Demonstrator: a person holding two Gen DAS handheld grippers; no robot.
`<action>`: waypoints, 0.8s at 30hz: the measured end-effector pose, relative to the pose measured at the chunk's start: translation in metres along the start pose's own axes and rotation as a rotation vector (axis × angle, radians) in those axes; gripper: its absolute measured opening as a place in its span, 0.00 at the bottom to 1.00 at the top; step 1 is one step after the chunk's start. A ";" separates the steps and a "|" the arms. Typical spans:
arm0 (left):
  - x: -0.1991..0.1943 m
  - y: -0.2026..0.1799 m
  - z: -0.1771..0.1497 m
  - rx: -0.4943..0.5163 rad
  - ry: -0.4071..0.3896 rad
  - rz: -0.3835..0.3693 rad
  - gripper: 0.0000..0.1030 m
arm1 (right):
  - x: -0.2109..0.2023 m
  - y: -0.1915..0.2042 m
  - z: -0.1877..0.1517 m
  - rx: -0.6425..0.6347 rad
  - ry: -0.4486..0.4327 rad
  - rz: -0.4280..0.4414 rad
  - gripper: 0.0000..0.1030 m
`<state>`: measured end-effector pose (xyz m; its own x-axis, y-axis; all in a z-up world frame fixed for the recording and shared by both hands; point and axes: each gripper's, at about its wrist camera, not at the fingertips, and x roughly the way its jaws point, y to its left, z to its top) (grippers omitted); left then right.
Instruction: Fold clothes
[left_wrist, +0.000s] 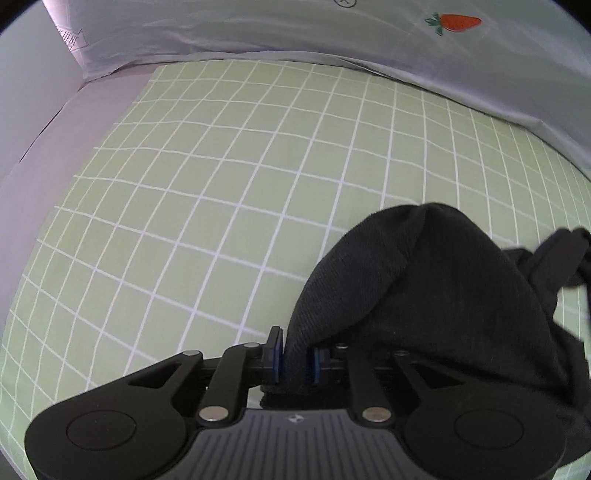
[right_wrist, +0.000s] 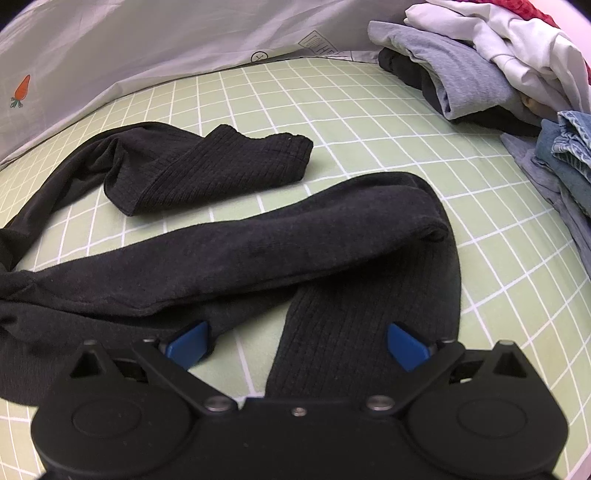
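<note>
— What was held by the left gripper (left_wrist: 297, 363)?

— A bunched fold of the black garment (left_wrist: 424, 295) was pinched between its blue pads (left_wrist: 279, 360), with the jaws drawn tight on the cloth. In the left wrist view the fabric was seen rising from the pads at the bottom centre and draping off to the lower right of the frame.

— And the right gripper (right_wrist: 297, 345)?

— It was spread wide, with nothing clamped. A ribbed sleeve of the garment was seen lying on the bed between the two blue pads (right_wrist: 188, 347) at the bottom of the right wrist view, but whether it was touched by either pad could not be told.

— Where was the rest of the garment laid?

— It was spread across the green checked sheet (right_wrist: 369, 122) through the middle of the right wrist view: one long band ran from the left edge to the centre right, and a second sleeve with a ribbed cuff (right_wrist: 229, 166) was folded over itself in the upper left centre.

— What else was seen?

— A pile of clothes (right_wrist: 480, 62) was stacked in the upper right of that frame, with denim (right_wrist: 569, 155) just below it at the right edge. A pale cover (left_wrist: 295, 33) printed with a carrot (left_wrist: 458, 23) was seen along the top of the left wrist view.
</note>
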<state>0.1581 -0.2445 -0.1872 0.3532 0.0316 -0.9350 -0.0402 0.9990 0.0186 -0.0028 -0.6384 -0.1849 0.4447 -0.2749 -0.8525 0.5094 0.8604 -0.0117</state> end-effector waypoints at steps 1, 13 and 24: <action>-0.002 0.002 -0.002 0.001 -0.003 0.002 0.22 | 0.000 0.000 0.001 0.001 0.004 -0.002 1.00; -0.026 0.039 0.002 -0.088 -0.129 -0.059 0.11 | -0.008 0.006 -0.002 -0.051 0.033 -0.038 1.00; -0.032 0.069 0.015 -0.152 -0.193 0.089 0.58 | -0.014 0.008 -0.012 -0.054 0.040 -0.072 1.00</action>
<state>0.1578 -0.1762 -0.1513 0.5131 0.1386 -0.8470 -0.2136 0.9765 0.0304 -0.0139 -0.6228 -0.1795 0.3786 -0.3203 -0.8684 0.4980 0.8613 -0.1006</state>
